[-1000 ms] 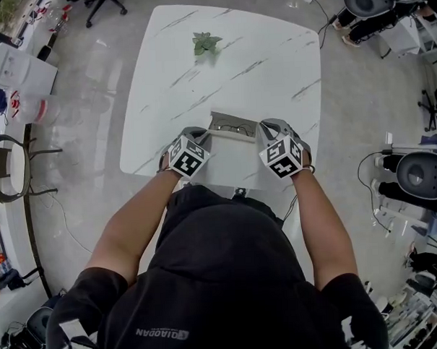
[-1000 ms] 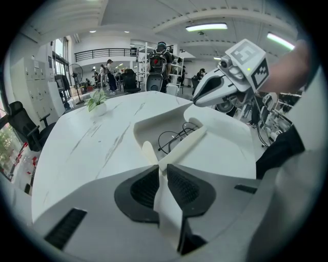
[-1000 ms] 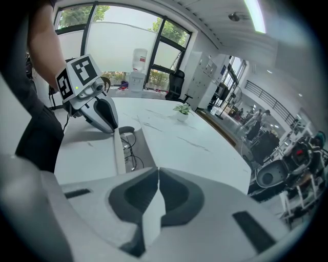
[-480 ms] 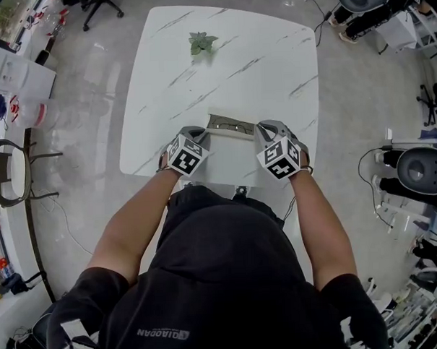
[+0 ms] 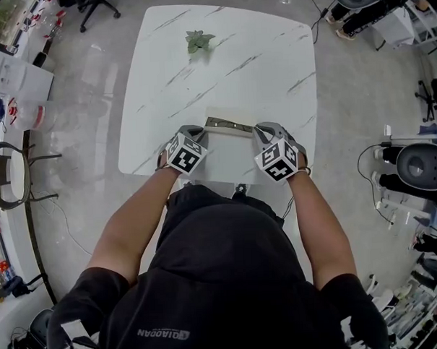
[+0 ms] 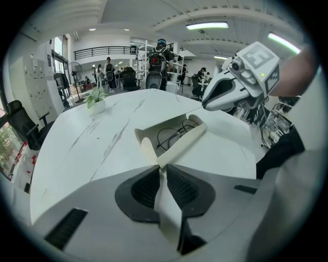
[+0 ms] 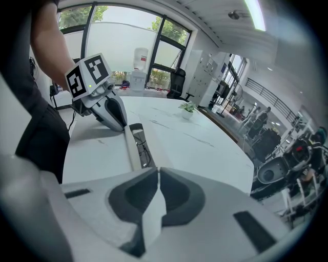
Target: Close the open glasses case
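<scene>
Left tool: the left gripper (image 6: 163,168) is clamped on the left end of the lid (image 6: 182,143). Its jaws have just been closing further, and the white flap is pinched between the pads.

Right tool: the right gripper (image 7: 158,176) is closed on the lid's right end, with a thin white sheet seen squeezed between its jaws.

Task's thing: the glasses case (image 5: 226,123) is set close to the near edge of the table (image 5: 235,68), about midway between that edge's 2 corners. It is held between the 2 grippers.

Contents: the glasses (image 6: 171,135) are seen lying inside the tray, partly covered by the lid.

What has just changed: the dark opening of the case is narrower in the head view than it was 1 second ago. Less of the glasses is shown from above, while both hands are kept almost where they were.

Meaning for the task: the lid is judged to be mid-fold and the closing well under way but not finished, since a gap is still left along the far side. The rest of the fold and a press down are likely needed.

Far end: a small plant (image 5: 198,41) is stood near the far edge, toward the far left corner and well apart from the case.
</scene>
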A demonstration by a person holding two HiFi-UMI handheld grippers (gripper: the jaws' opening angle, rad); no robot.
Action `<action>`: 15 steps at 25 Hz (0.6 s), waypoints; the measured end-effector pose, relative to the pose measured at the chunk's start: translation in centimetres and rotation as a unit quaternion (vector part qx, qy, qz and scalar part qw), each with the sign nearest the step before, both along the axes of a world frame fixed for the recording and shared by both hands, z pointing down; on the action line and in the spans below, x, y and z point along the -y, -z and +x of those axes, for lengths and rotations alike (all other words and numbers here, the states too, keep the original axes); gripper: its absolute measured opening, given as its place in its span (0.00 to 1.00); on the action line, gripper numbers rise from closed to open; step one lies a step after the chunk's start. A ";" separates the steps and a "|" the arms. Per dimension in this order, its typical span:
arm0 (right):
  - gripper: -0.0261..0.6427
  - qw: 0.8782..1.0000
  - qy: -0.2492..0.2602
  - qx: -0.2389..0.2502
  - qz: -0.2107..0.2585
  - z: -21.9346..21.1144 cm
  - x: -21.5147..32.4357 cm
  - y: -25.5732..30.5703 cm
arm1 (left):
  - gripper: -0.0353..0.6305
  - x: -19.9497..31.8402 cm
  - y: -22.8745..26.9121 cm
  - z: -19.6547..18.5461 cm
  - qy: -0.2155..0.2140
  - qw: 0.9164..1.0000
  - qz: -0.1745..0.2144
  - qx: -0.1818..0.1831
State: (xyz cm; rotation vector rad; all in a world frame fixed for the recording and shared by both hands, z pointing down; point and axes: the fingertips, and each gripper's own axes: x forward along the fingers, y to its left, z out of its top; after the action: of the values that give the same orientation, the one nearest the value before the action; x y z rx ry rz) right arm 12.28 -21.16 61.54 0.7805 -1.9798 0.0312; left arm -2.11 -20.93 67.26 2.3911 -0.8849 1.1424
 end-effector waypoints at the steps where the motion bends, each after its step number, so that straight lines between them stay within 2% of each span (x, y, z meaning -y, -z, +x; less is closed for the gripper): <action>1: 0.06 1.000 0.000 0.000 -0.001 0.0 -0.2 -0.1 | 0.12 0.0 0.0 0.0 0.000 1.000 0.000 0.000; 15: 0.06 1.000 0.004 -0.007 -0.014 -0.3 -1.6 -1.0 | 0.12 -0.1 0.1 -0.1 -0.010 1.000 0.013 0.012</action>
State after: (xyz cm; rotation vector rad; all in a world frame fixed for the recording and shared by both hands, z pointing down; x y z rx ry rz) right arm 12.02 -19.52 62.58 0.7538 -1.9658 0.0485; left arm -2.16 -20.80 67.20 2.4173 -0.8904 1.1771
